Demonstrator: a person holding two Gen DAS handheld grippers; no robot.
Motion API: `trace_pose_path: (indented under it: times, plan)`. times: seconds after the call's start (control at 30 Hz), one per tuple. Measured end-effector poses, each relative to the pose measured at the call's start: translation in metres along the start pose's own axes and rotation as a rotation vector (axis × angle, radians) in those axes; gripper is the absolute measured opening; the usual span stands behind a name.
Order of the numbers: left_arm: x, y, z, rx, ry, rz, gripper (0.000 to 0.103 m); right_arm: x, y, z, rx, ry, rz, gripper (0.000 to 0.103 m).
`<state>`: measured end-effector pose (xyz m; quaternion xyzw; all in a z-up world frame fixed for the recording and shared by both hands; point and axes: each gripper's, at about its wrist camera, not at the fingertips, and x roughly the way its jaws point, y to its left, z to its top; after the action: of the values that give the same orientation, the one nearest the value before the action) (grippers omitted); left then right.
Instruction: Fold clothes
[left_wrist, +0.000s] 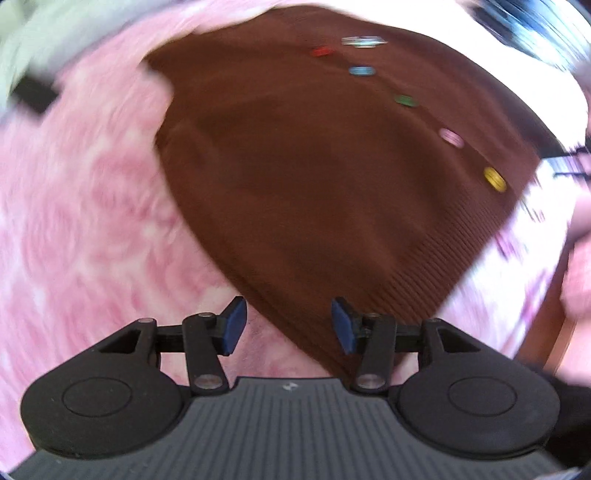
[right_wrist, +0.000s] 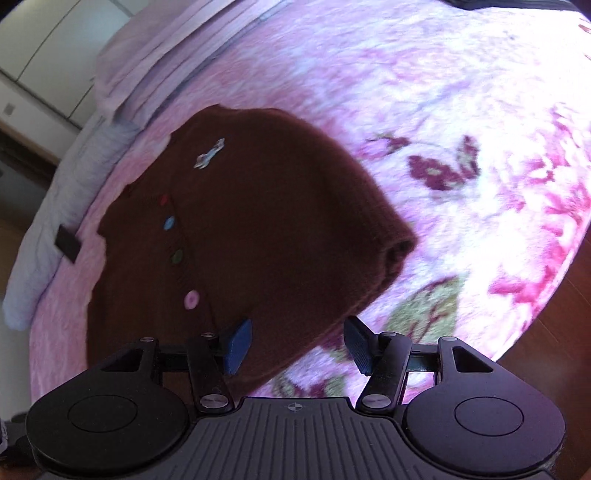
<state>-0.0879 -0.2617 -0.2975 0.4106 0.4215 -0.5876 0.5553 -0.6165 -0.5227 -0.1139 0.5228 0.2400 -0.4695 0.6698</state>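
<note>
Under my grippers a bed carries everything, covered by a fluffy pink blanket (right_wrist: 424, 110) with a flower and leaf pattern. A brown knitted cardigan (right_wrist: 266, 221) lies flat on it, buttons up. Near the bed's far edge I see a small dark flat object (right_wrist: 67, 243), too blurred to name, and folded pale bedding (right_wrist: 177, 55).

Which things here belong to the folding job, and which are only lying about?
For the job: brown cardigan, left gripper, right gripper.

Lying about: pink floral blanket, small black flat object, folded pale bedding.
</note>
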Motion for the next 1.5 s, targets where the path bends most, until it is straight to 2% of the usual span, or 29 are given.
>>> trace_pose_path:
  times: [0.03, 0.1, 0.2, 0.3, 0.4, 0.5, 0.53, 0.6, 0.63, 0.7, 0.77, 0.83, 0.9, 1.0, 1.13, 1.23, 1.37, 1.5]
  plan:
    - [0.007, 0.003, 0.002, -0.024, 0.025, -0.001, 0.014, -0.001, -0.005, 0.002, 0.019, -0.014, -0.014, 0.059]
    - [0.004, 0.009, -0.001, -0.022, 0.023, 0.008, 0.006, -0.006, -0.013, 0.008, 0.047, -0.052, -0.033, 0.059]
    - [-0.008, 0.015, -0.008, 0.010, 0.021, 0.021, 0.006, -0.018, -0.026, 0.021, 0.045, -0.114, -0.042, 0.059]
    - [-0.006, 0.014, -0.008, 0.021, 0.075, 0.055, 0.000, -0.015, -0.042, 0.034, 0.061, -0.136, -0.031, 0.059]
    - [-0.001, 0.017, -0.006, 0.015, 0.108, 0.075, 0.000, 0.000, -0.058, 0.049, 0.083, -0.133, 0.014, 0.059]
    - [-0.006, 0.014, 0.002, 0.006, 0.099, 0.089, 0.000, 0.021, -0.073, 0.063, 0.129, -0.079, 0.050, 0.058]
    - [-0.009, 0.014, 0.007, -0.007, 0.093, 0.080, 0.001, 0.024, -0.076, 0.067, 0.151, -0.055, 0.075, 0.049]
    - [-0.015, 0.010, 0.015, -0.040, 0.080, 0.053, 0.007, 0.031, -0.081, 0.073, 0.194, -0.007, 0.127, 0.023]
    - [-0.016, 0.008, 0.020, -0.057, 0.084, 0.043, 0.011, 0.032, -0.077, 0.074, 0.166, 0.026, 0.148, 0.009]
    - [-0.013, 0.002, 0.029, -0.088, 0.108, 0.035, 0.032, 0.031, -0.065, 0.073, 0.076, 0.096, 0.179, 0.007]
    - [-0.006, -0.004, 0.035, -0.120, 0.143, 0.033, 0.037, 0.024, -0.057, 0.076, -0.059, 0.129, 0.138, 0.006]
    - [0.003, -0.008, 0.039, -0.152, 0.172, 0.031, 0.037, 0.015, -0.069, 0.086, -0.067, 0.102, 0.073, 0.006]
    - [0.010, -0.016, 0.041, -0.155, 0.199, 0.044, 0.036, 0.014, -0.078, 0.095, -0.059, 0.120, 0.080, 0.006]
    - [0.023, -0.022, 0.040, -0.117, 0.216, 0.083, 0.037, 0.016, -0.067, 0.103, -0.194, 0.156, 0.056, 0.006]
    - [0.016, -0.028, 0.034, -0.123, 0.179, 0.122, 0.037, 0.024, -0.075, 0.111, -0.172, 0.205, 0.064, 0.006]
    - [0.000, -0.041, 0.025, -0.031, 0.115, 0.165, 0.035, 0.026, -0.068, 0.111, -0.261, 0.261, 0.080, 0.006]
    - [-0.019, -0.064, -0.001, 0.172, 0.080, 0.240, 0.039, 0.023, -0.070, 0.119, -0.286, 0.295, 0.075, 0.007]
    - [-0.033, -0.076, -0.029, 0.294, 0.058, 0.245, 0.044, 0.016, -0.059, 0.123, -0.365, 0.293, 0.041, 0.007]
